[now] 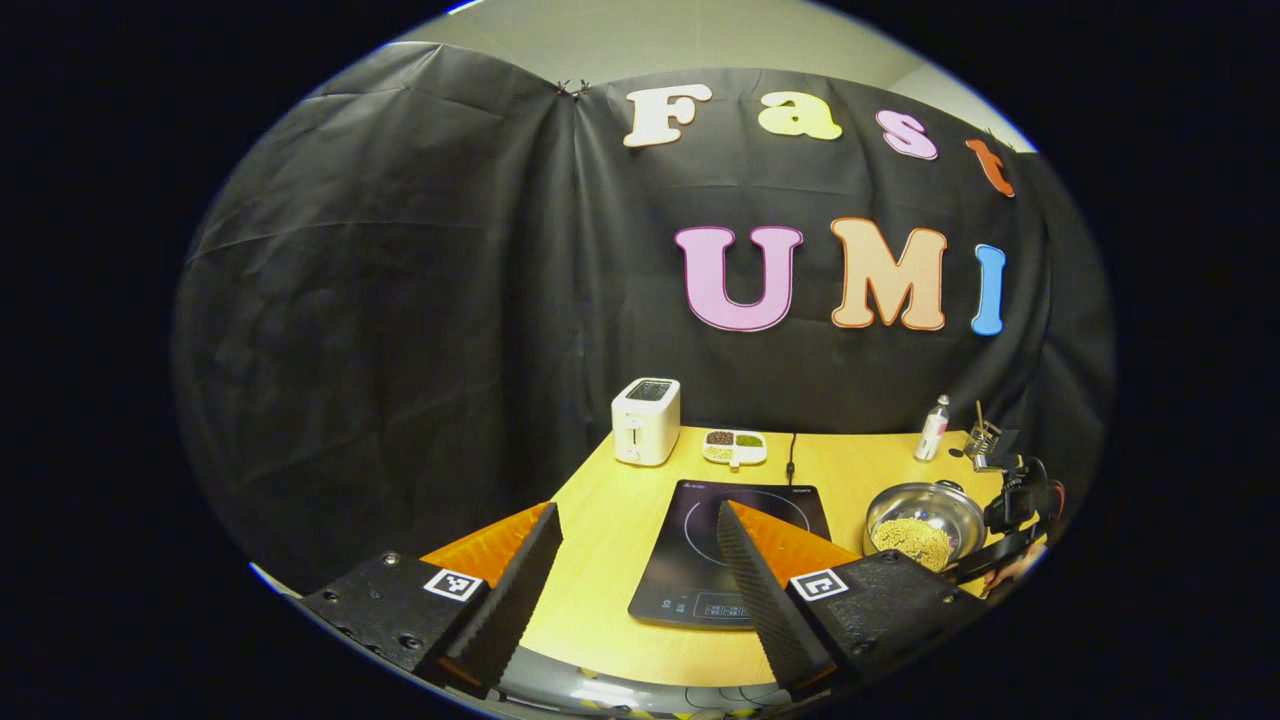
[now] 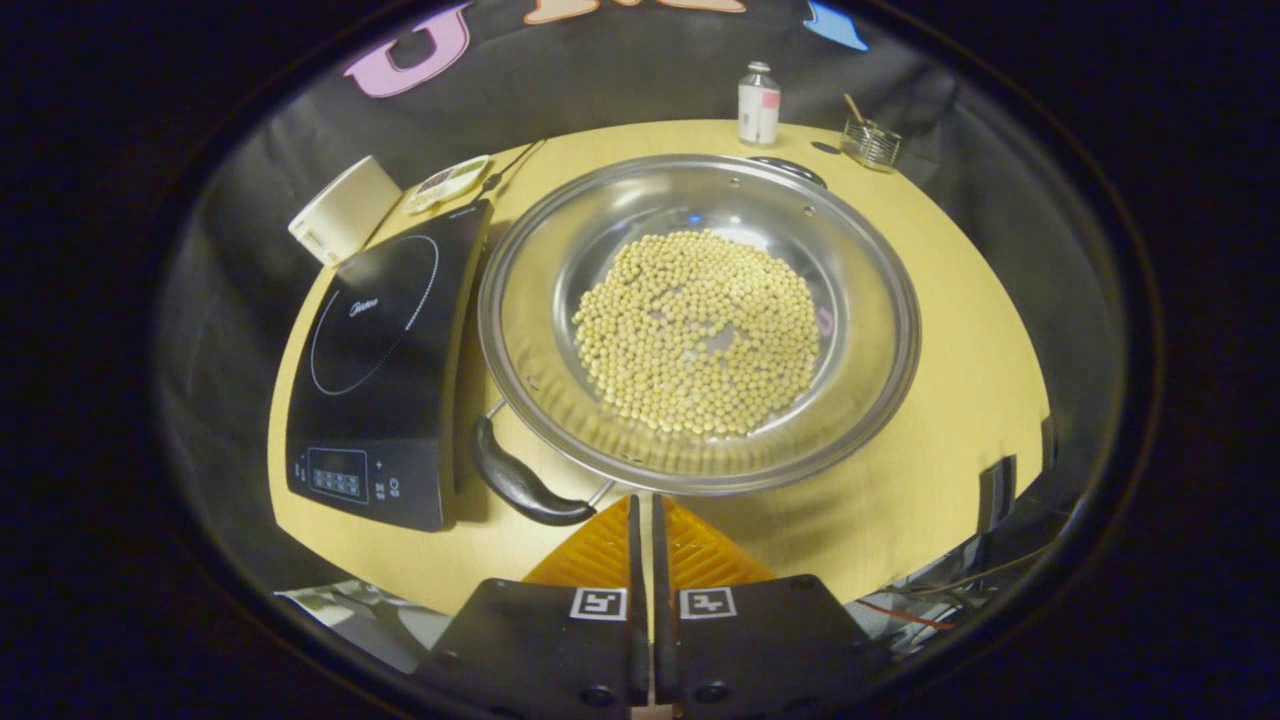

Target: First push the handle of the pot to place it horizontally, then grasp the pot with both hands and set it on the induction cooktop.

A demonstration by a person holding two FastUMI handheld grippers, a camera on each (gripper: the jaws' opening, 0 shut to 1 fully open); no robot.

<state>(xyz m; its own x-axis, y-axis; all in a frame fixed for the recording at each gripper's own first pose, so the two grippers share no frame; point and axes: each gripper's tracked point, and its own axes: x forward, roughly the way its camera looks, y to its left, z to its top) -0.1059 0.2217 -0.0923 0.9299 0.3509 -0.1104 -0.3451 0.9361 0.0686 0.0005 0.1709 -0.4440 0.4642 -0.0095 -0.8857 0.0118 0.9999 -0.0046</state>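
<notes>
Pot: a wide, shallow stainless-steel pot (image 2: 698,320) heaped with pale round beans (image 2: 697,332) stands on the yellow wooden surface (image 2: 960,400), just beside the flat black induction cooktop (image 2: 375,365) and not yet on it.
Handles: a curved black handle (image 2: 520,480) hangs at the near rim, angled down toward the cooktop's edge; a second dark handle (image 2: 790,168) sits at the far rim.
Handling: likely rigid and fairly heavy with its load; polished steel looks slippery, and loose beans would roll if it tilts. The two handles are the sensible holds, lifted level.
Right tool (image 2: 643,530): fingers closed together on nothing, tips just beside the near handle, likely poised to push it.
Left tool (image 1: 638,560): spread wide, empty, hanging above the surface's near edge, well apart from the pot.
Surface: also carries a white toaster (image 1: 646,420), a divided dish (image 1: 734,446), a small bottle (image 2: 758,103) and a glass jar (image 2: 868,142).
Room: black cloth walls the booth.
</notes>
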